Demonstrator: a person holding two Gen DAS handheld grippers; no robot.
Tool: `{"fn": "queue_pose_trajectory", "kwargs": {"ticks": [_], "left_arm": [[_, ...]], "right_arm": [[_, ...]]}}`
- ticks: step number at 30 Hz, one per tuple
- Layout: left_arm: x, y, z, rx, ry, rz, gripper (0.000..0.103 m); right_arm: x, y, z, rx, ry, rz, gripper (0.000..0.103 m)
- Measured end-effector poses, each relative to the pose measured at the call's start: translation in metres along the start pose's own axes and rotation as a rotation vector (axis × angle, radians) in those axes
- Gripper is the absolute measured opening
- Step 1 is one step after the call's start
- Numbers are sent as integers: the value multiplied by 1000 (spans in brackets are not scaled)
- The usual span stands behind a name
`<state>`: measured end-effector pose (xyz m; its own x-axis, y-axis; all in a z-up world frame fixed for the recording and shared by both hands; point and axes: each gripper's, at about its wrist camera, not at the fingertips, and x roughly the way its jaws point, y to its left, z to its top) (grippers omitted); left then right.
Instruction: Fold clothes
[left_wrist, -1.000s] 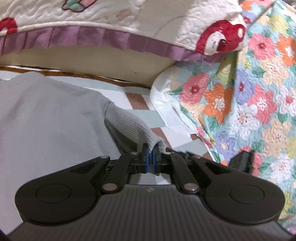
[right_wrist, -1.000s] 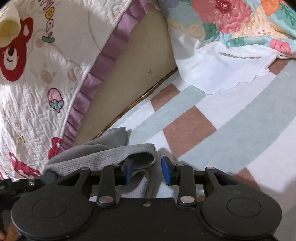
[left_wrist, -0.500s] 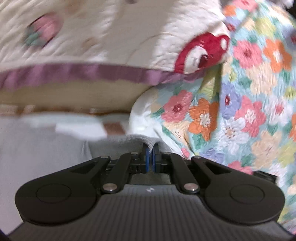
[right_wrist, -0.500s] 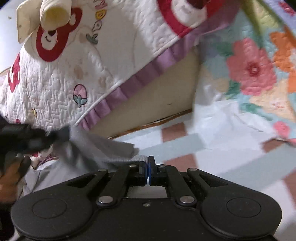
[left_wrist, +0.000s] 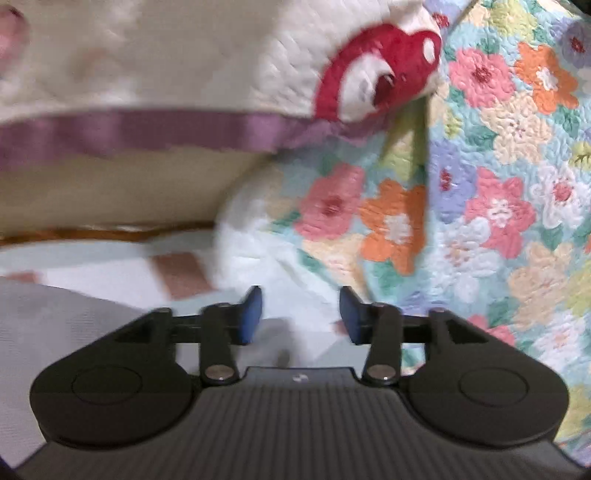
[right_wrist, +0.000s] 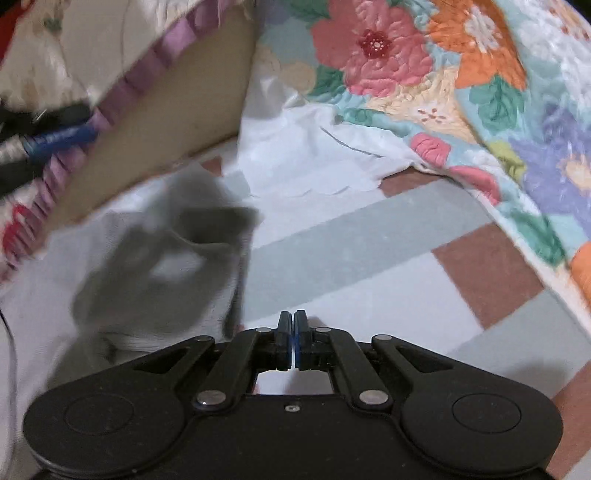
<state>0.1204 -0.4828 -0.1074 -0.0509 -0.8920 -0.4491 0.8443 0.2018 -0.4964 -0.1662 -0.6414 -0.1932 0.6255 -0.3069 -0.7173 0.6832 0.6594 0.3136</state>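
Left tongs (left_wrist: 300, 314) opening, empty; right tongs (right_wrist: 291, 341) closed, apparently empty beside grey top (right_wrist: 155, 266). Soft, limp knit; best pinched at hem or cuff.

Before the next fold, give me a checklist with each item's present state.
1. Left gripper free of cloth: ok. Its fingers are opening and nothing is between them.
2. Right gripper closed: ok. Its fingers are together.
3. Right gripper holding the grey garment: cannot tell. The cloth is blurred and sits left of the fingers, and none shows between the tips.
4. Garment lying flat: not ok. It is bunched and raised.
5. Striped sheet bare beside the garment: ok.
6. Floral quilt off the garment: ok. The two are apart.
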Motion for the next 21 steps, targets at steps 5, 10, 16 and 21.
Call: {"fn": "queue_pose_trajectory", "kwargs": {"ticks": [5,10,16,21], "left_arm": [[-46,53,-32,22,94,203,44],[-75,100,-53,-81,122,380,43],[-109,127,-58,-217,47,381,39],[-129,110,-56,-99,43,407,38]], "right_arm": [[-3,-1,10,2,-107,131,47],[44,13,39,-46,-82,219,65],[93,37,60,-105,-128,93,77],[79,51,70,-167,-218,66,2]]}}
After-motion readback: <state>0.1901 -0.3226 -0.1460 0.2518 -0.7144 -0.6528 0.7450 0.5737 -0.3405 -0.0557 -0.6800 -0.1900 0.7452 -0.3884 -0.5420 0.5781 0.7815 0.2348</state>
